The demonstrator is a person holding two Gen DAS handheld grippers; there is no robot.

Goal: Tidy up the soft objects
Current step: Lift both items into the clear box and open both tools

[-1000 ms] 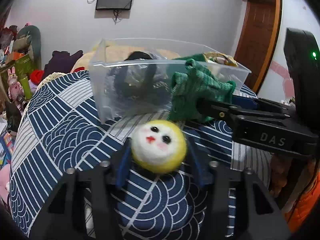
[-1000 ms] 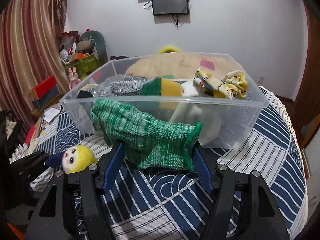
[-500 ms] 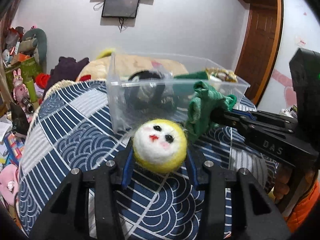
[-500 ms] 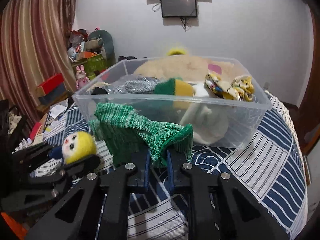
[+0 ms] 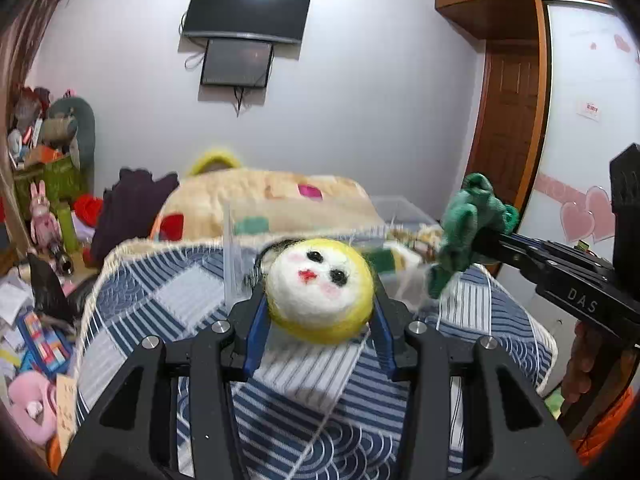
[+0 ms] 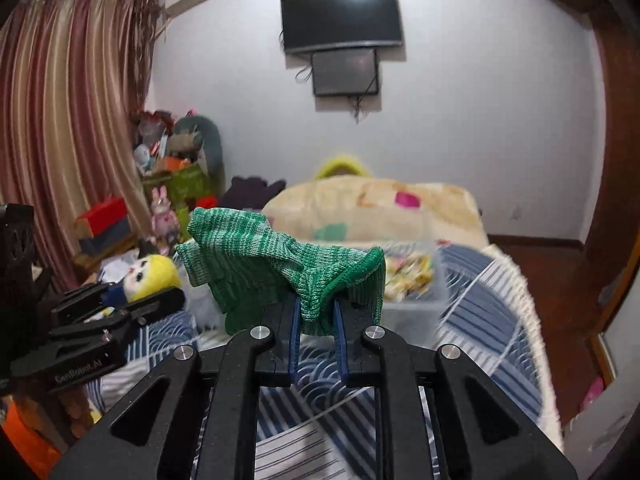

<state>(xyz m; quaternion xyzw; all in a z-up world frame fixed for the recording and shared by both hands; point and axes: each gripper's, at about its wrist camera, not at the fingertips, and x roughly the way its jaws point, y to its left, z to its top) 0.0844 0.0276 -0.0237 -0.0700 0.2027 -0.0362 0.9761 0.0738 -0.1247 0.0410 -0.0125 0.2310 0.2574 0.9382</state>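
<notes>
Blue-and-white patterned cloth (image 5: 152,292) covers the surface below, with a wall-mounted television (image 6: 341,19) behind. Raised above it, the left gripper (image 5: 320,320) clamps a yellow felt doll head (image 5: 320,288) between its blue pads, face toward the camera. The right gripper (image 6: 315,316) pinches a green knitted cloth (image 6: 280,268) by a fold, its length trailing leftward. A clear plastic bin (image 6: 412,300) beyond is blurred and largely hidden.

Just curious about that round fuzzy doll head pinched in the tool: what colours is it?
The round felt doll head has a white face and yellow rim, clearest in the left wrist view.
</notes>
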